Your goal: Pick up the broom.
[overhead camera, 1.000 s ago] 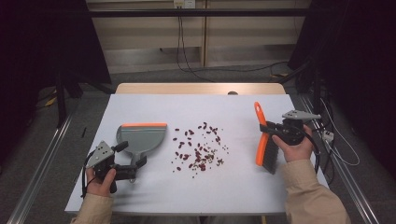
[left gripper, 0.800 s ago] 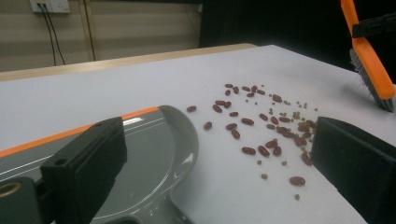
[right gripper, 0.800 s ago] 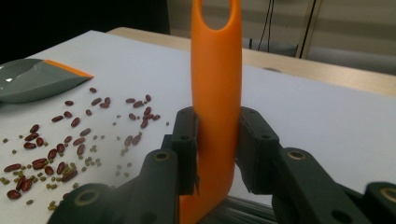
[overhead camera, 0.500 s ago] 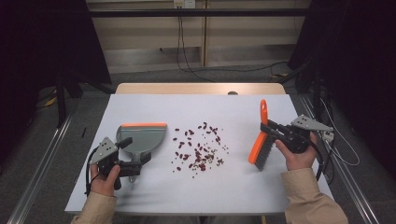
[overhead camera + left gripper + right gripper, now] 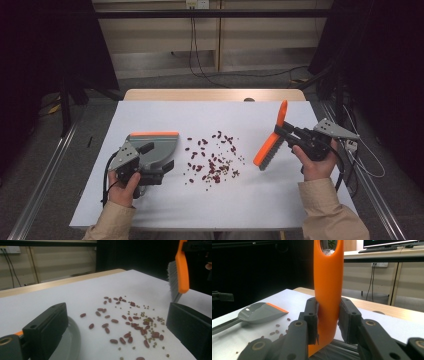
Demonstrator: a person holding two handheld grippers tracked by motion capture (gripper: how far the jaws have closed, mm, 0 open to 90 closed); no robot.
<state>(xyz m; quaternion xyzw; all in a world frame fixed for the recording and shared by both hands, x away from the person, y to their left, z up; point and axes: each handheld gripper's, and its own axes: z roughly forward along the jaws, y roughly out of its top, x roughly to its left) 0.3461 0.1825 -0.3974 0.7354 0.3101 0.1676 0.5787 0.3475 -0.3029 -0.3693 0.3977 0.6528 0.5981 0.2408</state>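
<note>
bench [image 5: 300,205] | 6 o'clock strip bare, passable | centre blocked by scattered beans [image 5: 212,160] | 9 o'clock: dustpan [image 5: 155,150] beside beans | 3 o'clock: brush [image 5: 270,145] bristles down near the beans | 12 o'clock far half free

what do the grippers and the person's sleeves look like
Both grippers, left and right, are black with two blocky jaws on linked bars with round pivots. Each carries a grey three-cornered plate on top and trails a black cable. The sleeves are tan.
</note>
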